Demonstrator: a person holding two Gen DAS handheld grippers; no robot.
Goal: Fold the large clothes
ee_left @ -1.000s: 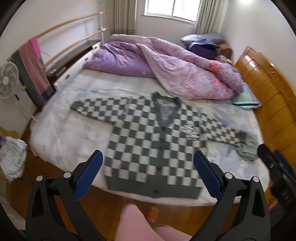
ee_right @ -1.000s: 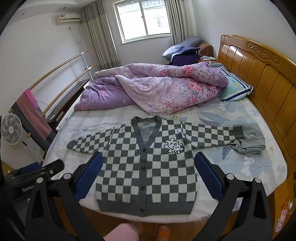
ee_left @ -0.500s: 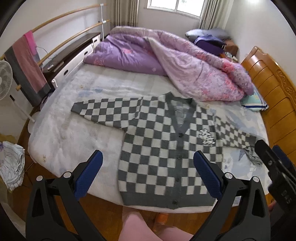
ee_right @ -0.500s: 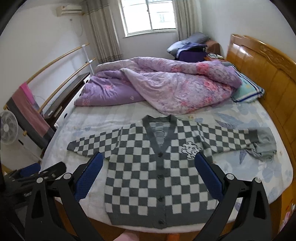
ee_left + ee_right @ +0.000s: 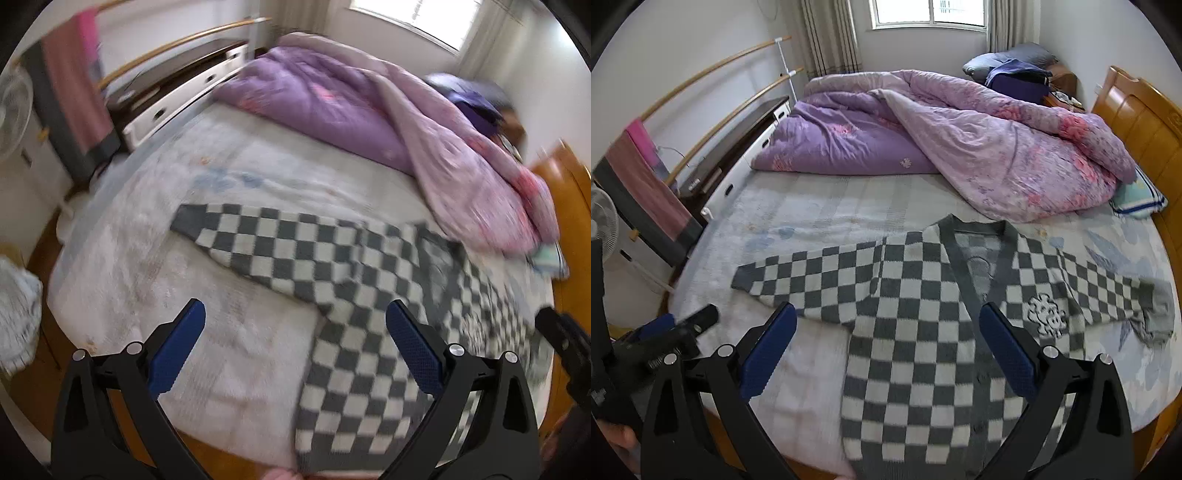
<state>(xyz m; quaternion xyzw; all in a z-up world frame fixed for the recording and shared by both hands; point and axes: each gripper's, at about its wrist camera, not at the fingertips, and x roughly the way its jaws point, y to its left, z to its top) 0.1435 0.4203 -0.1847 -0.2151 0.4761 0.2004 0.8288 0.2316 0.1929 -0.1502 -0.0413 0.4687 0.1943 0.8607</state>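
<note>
While both hover spread | left gripper (image 5: 291,341), right gripper (image 5: 888,341) | cardigan (image 5: 923,332) flat below, untouched

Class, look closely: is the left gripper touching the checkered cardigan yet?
Apart. In the right wrist view the left gripper hangs open beside the bed, bare sheet between it and the checkered cardigan.

Black angular frames on the left gripper (image 5: 293,341) and right gripper (image 5: 886,345), blue textured pads (image 5: 413,350) lining the fingers, silver screws (image 5: 1049,350) at the pivots. Pink garment (image 5: 280,474) at near edge.
</note>
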